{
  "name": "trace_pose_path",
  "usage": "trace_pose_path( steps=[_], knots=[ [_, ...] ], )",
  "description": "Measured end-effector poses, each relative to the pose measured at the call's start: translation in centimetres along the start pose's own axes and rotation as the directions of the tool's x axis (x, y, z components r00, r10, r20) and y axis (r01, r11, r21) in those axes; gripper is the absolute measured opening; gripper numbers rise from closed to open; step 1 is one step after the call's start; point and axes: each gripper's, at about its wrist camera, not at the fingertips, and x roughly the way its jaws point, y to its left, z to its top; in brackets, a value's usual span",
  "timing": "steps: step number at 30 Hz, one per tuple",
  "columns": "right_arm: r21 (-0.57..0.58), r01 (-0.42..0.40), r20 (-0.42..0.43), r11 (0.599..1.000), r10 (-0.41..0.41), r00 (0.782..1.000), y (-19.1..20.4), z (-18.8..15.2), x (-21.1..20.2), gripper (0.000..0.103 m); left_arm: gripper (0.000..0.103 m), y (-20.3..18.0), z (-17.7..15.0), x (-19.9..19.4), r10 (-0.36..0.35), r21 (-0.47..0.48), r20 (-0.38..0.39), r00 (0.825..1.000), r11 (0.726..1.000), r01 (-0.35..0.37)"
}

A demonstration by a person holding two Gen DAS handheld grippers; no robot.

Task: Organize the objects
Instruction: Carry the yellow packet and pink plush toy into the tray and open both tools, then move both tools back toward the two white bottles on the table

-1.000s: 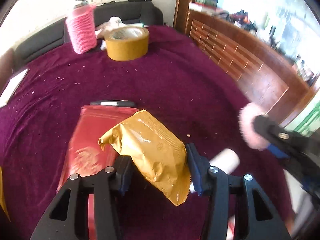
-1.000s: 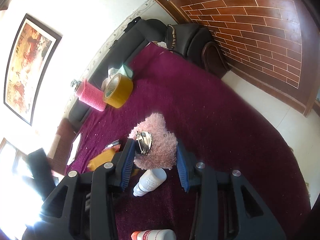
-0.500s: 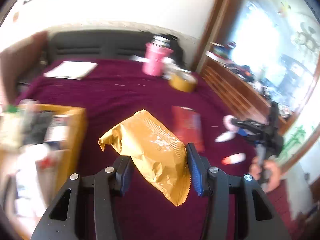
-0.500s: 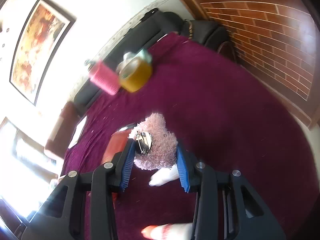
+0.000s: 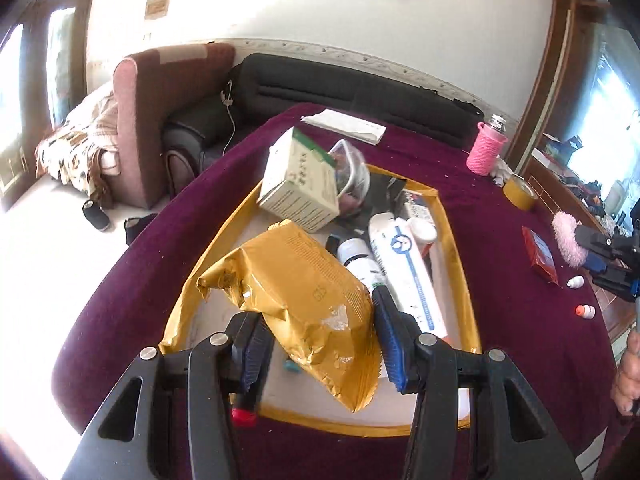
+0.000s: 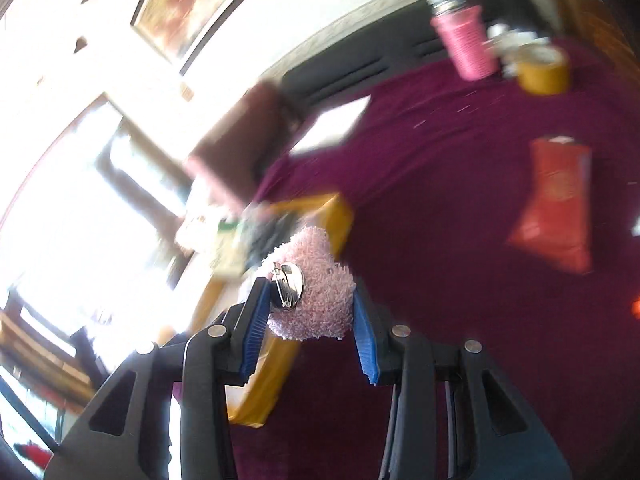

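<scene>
Left gripper (image 5: 320,332) pinches gold packet (image 5: 296,304) directly above yellow-rimmed box (image 5: 452,240); right gripper (image 6: 306,312) clamps pink fluffy brooch (image 6: 320,300), the box just beyond its fingertips.

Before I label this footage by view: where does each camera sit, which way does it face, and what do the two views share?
Left wrist: on the left gripper, looking forward and down along its fingers at the gold packet over the yellow box; a hand shows far right.
Right wrist: on the right gripper, facing across the maroon tablecloth, fingers gripping the pink fluffy brooch; blurred.
Shared: the yellow box, pink bottle, tape roll, red packet.
</scene>
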Motion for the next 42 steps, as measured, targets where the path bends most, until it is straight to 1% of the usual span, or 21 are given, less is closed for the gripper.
trace_pose_path(
  steps=[2,5,8,10,15,16,18,22,23,25,27,31,32,34,35,36,37,38,40,42],
  knots=[
    [-0.045,-0.02,-0.069,0.999,0.017,0.997,2.7,-1.3,2.8,0.038,0.044,1.1,-0.5,0.5,0.003,-0.009,-0.012,1.0,1.0,-0.003],
    [-0.107,-0.032,-0.151,0.994,0.015,0.988,6.1,-3.4,6.4,0.038,0.044,1.4,-0.7,1.3,0.018,0.018,-0.014,1.0,1.0,-0.018],
    [-0.163,-0.026,-0.213,0.986,-0.01,0.977,8.7,-4.9,9.3,0.038,0.044,1.8,-0.5,2.1,0.044,0.054,-0.006,0.999,0.998,-0.043],
    [-0.197,-0.023,-0.241,0.98,-0.026,0.97,10.3,-5.5,11.1,0.038,0.044,2.7,-0.2,2.4,0.047,0.062,-0.009,0.999,0.997,-0.046],
    [-0.251,0.02,-0.256,0.968,-0.087,0.963,12.1,-5.0,14.8,0.038,0.044,4.0,1.5,4.5,0.047,0.066,-0.057,0.997,0.997,-0.043],
    [-0.266,0.037,-0.252,0.963,-0.106,0.962,12.4,-4.7,15.3,0.038,0.044,4.2,1.8,4.9,0.041,0.064,-0.067,0.997,0.997,-0.037],
    [-0.303,0.075,-0.239,0.95,-0.152,0.959,12.9,-5.0,15.9,0.038,0.044,4.3,2.7,5.8,0.006,0.055,-0.085,0.996,0.999,-0.001],
    [-0.323,0.103,-0.231,0.941,-0.184,0.955,13.0,-5.3,16.7,0.038,0.045,3.3,4.2,6.9,0.017,0.09,-0.098,0.995,0.996,-0.008],
    [-0.333,0.116,-0.225,0.936,-0.198,0.954,13.0,-5.3,16.9,0.038,0.045,3.2,4.5,7.5,0.03,0.098,-0.104,0.994,0.995,-0.02],
    [-0.348,0.131,-0.219,0.928,-0.217,0.951,13.1,-5.2,17.4,0.038,0.045,3.4,4.9,8.5,0.036,0.079,-0.132,0.991,0.997,-0.026],
    [-0.35,0.135,-0.22,0.927,-0.221,0.95,13.2,-5.1,17.9,0.038,0.047,3.9,5.0,8.4,0.012,0.047,-0.134,0.991,0.999,-0.006],
    [-0.361,0.137,-0.221,0.922,-0.228,0.948,13.5,-4.7,19.2,0.039,0.047,5.5,4.8,6.5,-0.07,-0.041,-0.105,0.992,0.997,0.066],
    [-0.367,0.137,-0.221,0.92,-0.23,0.948,13.7,-4.8,19.3,0.039,0.052,6.0,4.8,5.5,-0.07,-0.066,-0.083,0.994,0.996,0.064],
    [-0.385,0.14,-0.22,0.912,-0.238,0.946,14.2,-4.9,19.8,0.04,0.062,6.9,4.9,3.2,-0.059,-0.103,-0.016,0.998,0.993,0.058],
    [-0.403,0.139,-0.219,0.904,-0.243,0.945,14.6,-5.0,20.1,0.041,0.07,7.3,4.9,1.7,-0.05,-0.119,0.028,0.998,0.991,0.053],
    [-0.42,0.14,-0.217,0.897,-0.249,0.944,15.0,-5.2,20.2,0.041,0.074,7.7,4.9,0.6,-0.041,-0.134,0.068,0.997,0.99,0.05],
    [-0.444,0.145,-0.209,0.884,-0.26,0.943,15.5,-5.5,20.4,0.042,0.075,8.2,4.7,-0.8,-0.029,-0.151,0.11,0.993,0.988,0.046],
    [-0.467,0.153,-0.2,0.871,-0.272,0.941,15.9,-5.8,20.6,0.042,0.076,8.5,4.6,-1.6,-0.02,-0.16,0.135,0.991,0.986,0.042],
    [-0.504,0.168,-0.186,0.847,-0.296,0.937,16.6,-6.3,21.0,0.051,0.077,9.0,4.5,-2.9,0.008,-0.172,0.172,0.985,0.985,0.022],
    [-0.545,0.182,-0.177,0.818,-0.325,0.929,17.4,-6.9,21.3,0.055,0.077,9.3,4.3,-4.0,0.037,-0.175,0.198,0.98,0.985,-0.002]
  ],
)
